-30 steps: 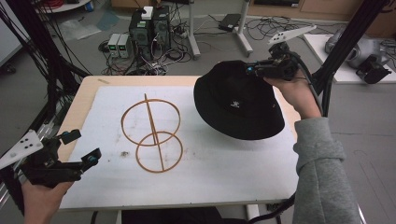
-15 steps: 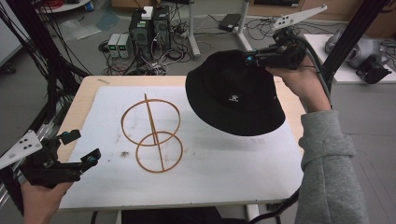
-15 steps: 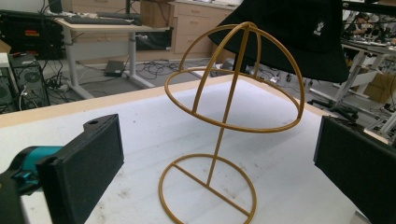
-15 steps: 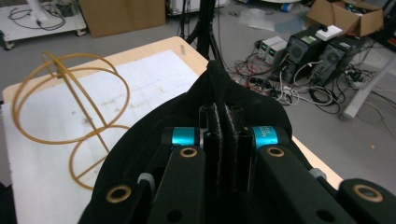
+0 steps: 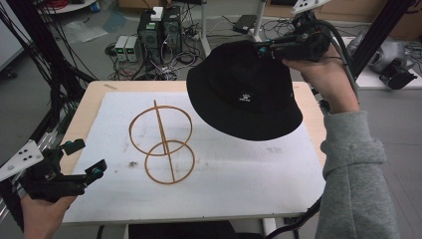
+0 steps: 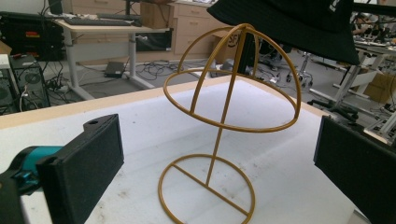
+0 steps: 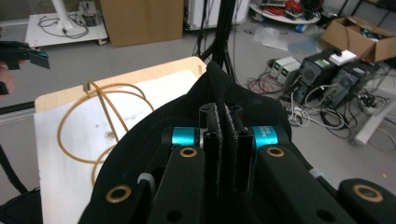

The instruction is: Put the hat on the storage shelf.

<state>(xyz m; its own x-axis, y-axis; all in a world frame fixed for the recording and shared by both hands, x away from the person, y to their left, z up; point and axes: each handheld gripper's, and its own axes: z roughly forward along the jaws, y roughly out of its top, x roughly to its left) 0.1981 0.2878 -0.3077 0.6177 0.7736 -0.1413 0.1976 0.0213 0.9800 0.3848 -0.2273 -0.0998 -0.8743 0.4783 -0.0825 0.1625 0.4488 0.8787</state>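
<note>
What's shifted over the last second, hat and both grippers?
The right gripper, still shut on the black hat's brim, has lifted it higher and carried it left, toward the wire hat stand. The left gripper stayed open near the table's near-left corner; the stand did not move.

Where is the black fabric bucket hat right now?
High view: the black fabric bucket hat hangs in the air right of the yellow wire hat stand, pinched at its brim by the right gripper.
</note>
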